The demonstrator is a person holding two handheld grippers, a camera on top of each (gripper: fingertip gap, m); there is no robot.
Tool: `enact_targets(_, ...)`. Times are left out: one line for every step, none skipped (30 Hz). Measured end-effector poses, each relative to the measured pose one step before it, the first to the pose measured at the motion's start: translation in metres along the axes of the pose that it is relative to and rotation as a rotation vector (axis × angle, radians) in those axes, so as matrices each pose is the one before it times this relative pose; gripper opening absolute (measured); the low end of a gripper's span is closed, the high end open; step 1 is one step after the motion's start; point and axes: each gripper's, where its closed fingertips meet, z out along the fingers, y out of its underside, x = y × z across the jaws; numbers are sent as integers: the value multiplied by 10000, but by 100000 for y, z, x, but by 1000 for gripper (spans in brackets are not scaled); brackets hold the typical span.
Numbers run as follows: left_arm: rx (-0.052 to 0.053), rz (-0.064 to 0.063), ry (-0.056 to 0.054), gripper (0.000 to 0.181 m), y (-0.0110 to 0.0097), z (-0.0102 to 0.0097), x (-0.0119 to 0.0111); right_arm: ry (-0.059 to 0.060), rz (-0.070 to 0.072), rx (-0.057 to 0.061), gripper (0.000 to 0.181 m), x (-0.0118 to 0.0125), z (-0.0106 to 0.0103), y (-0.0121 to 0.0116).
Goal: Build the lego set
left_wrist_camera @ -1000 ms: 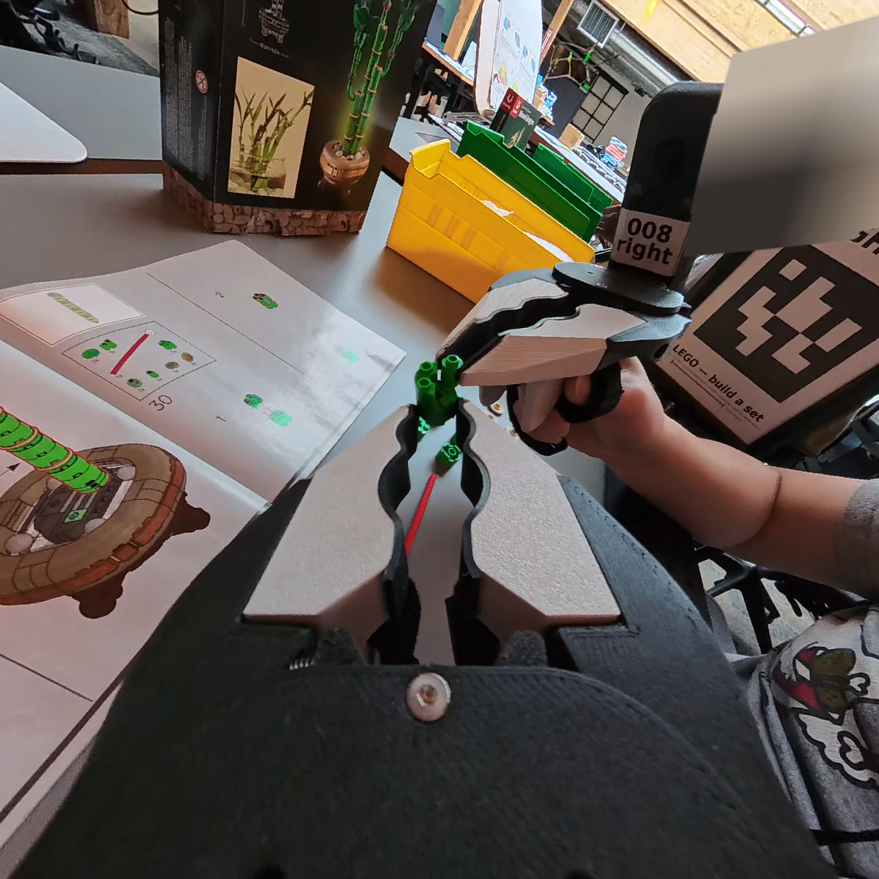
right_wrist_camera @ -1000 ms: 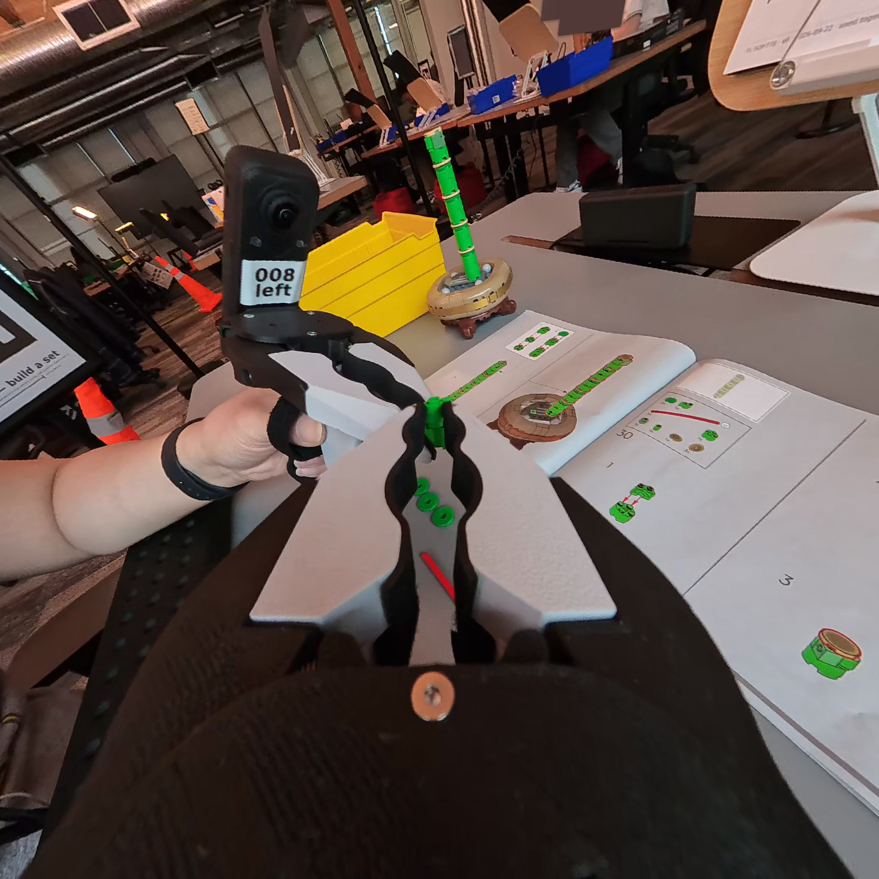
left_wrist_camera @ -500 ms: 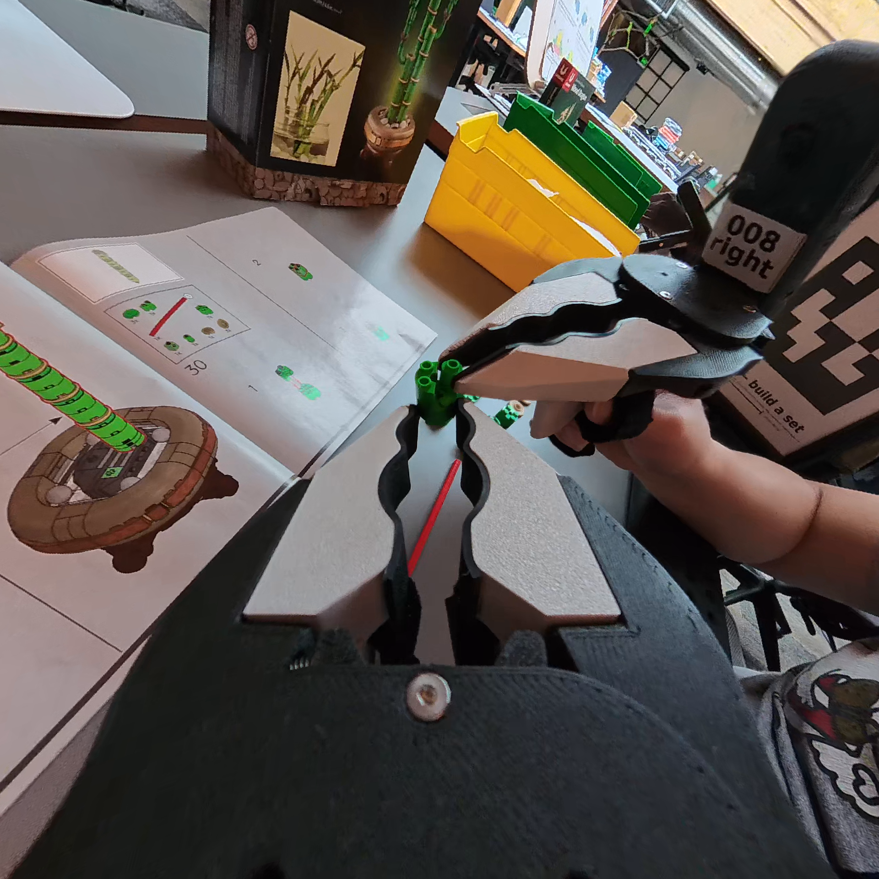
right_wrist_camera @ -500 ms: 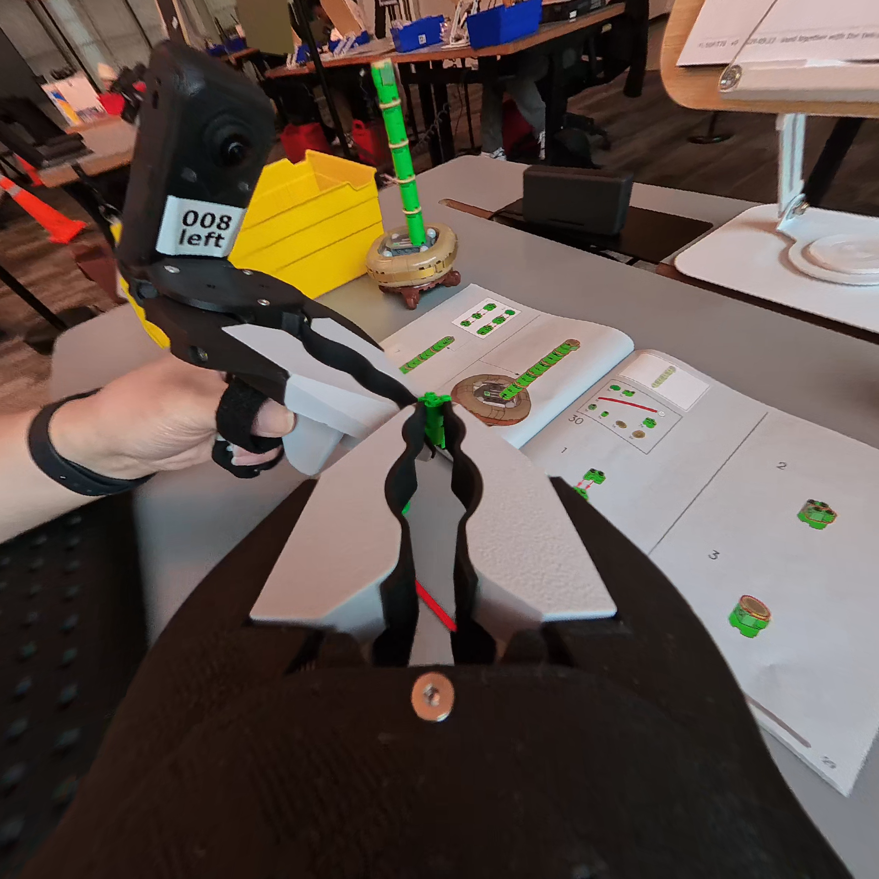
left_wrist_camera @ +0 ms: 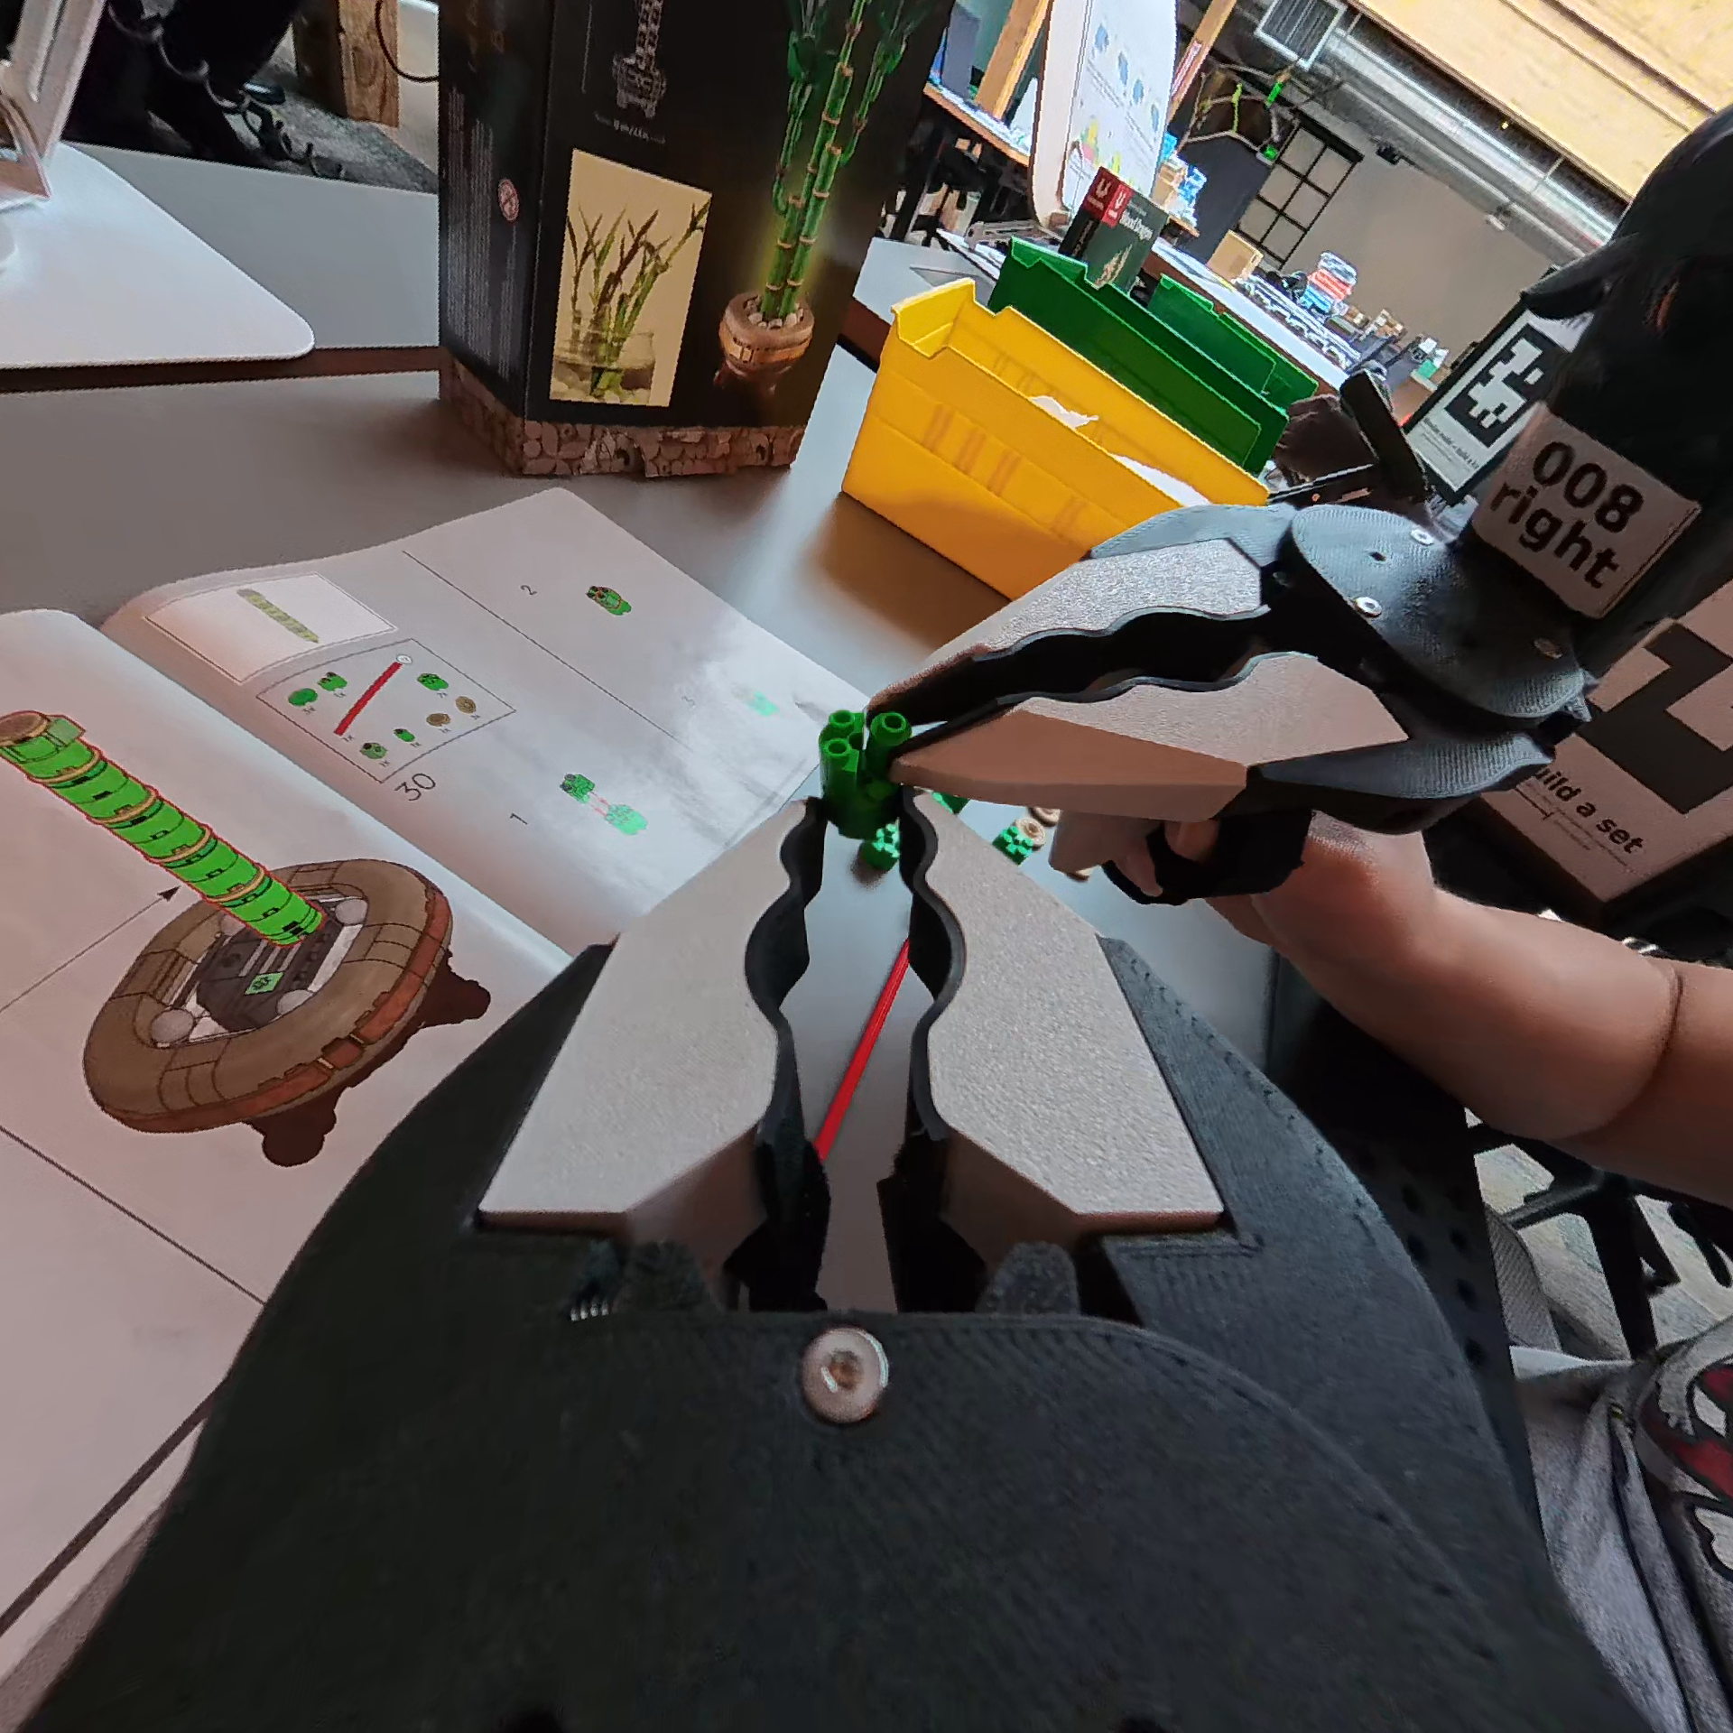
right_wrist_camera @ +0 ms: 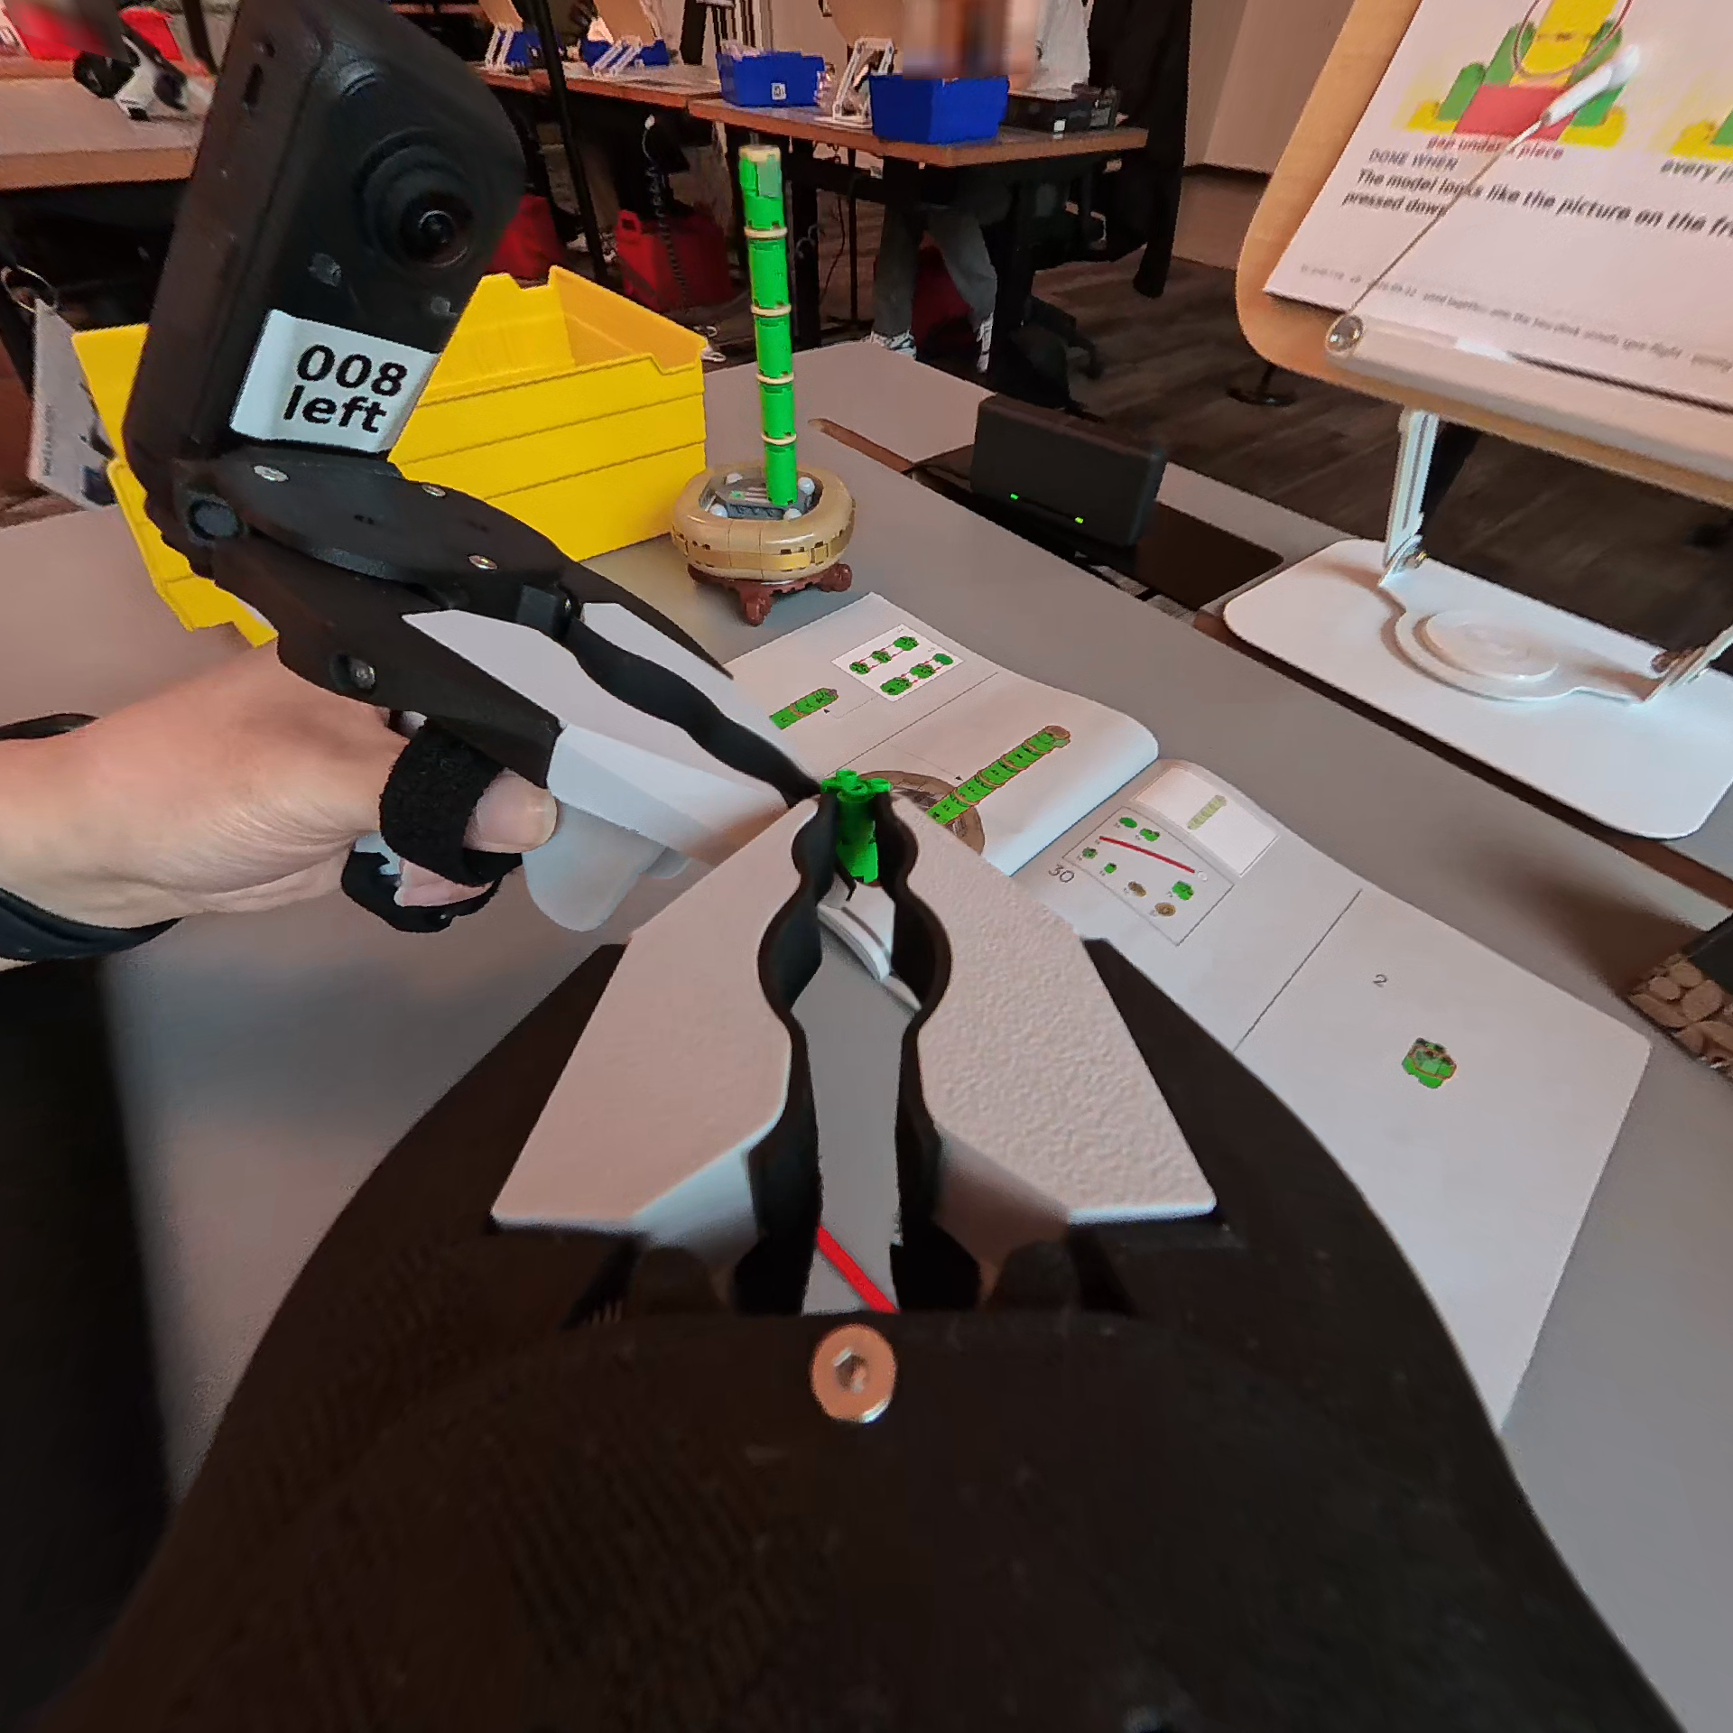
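Both tongs raised above the grey table [left_wrist_camera: 281, 441], tips meeting over the near edge of the open instruction booklet [left_wrist_camera: 581, 656]. Left gripper [left_wrist_camera: 858, 811] narrow, tips pinched on the lower part of a small green brick assembly [left_wrist_camera: 855, 769]; right gripper [right_wrist_camera: 851, 835] likewise narrow, clamped on the same green piece from the side, tips touching or just beside the left pair. Studs of the assembly pointing up, clear of both sets of tips in the left wrist view. Below and just beyond the left tips: a few loose green pieces [left_wrist_camera: 1017, 837] on the table, partly hidden. Thin red rod [left_wrist_camera: 858, 1055] lying on the table beneath the gap between the left fingers; seen again under the right gripper. Well beyond the right tips: partly built model, tan round base [right_wrist_camera: 761, 530] with an upright green stalk [right_wrist_camera: 771, 328], standing just past the far edge of the booklet. Yellow bin [left_wrist_camera: 1013, 469] beyond the left tips, behind the right gripper; set box [left_wrist_camera: 638, 234] farther off to the left of it.
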Motion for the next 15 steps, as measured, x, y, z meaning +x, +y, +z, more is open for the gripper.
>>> enact_targets(45, 30, 16, 14, -88, -27, 55, 77, -161, 17, 7, -21, -40, -98)
enact_targets(23, 32, -2, 14, -50, -30, 29, 74, -173, 8, 6, -21, -18, -68)
enact_targets(26, 46, -8, 14, -51, -22, 23, 64, -165, 10, 6, -21, -40, -67)
enact_targets(6, 33, -7, 14, -33, -12, 25, 61, -133, -9, 6, -10, -19, -40)
enact_targets(5, 26, -10, 14, -28, -16, 34, 52, -104, 13, 7, -15, -32, -63)
enact_targets(34, 45, -5, 14, -58, -20, 36, 41, -77, 34, 7, -14, -56, -90)
enact_targets(17, 24, 13, 14, -52, -28, 63, 42, -87, 23, 7, -12, -57, -78)
enact_targets(16, 1, 7, 14, -52, -20, 51, 33, -82, 18, 6, -20, -37, -68)
enact_targets(25, 21, 1, 14, -54, -29, 41, 25, -58, 19, 6, -13, -30, -68)
enact_targets(10, 16, 16, 14, -13, -11, 53, 28, -63, 33, 6, -13, -39, -73)
enact_targets(7, -10, 16, 14, -31, -15, 46, 23, -52, 28, 6, -17, -21, -40)
enact_targets(11, 9, -15, 14, -31, -24, -7, 9, -18, -10, 6, -1, 4, -3)
enact_targets(-14, 36, -24, 14, 18, 0, -5, 3, 5, -9, 7, 1, 7, 9)
enact_targets(3, 35, -23, 14, -4, -7, -11, -25, 20, 4, 7, -13, 10, -2)
enact_targets(-7, 27, -15, 14, 13, -8, -7, -29, 23, -4, 7, -3, -14, 27)
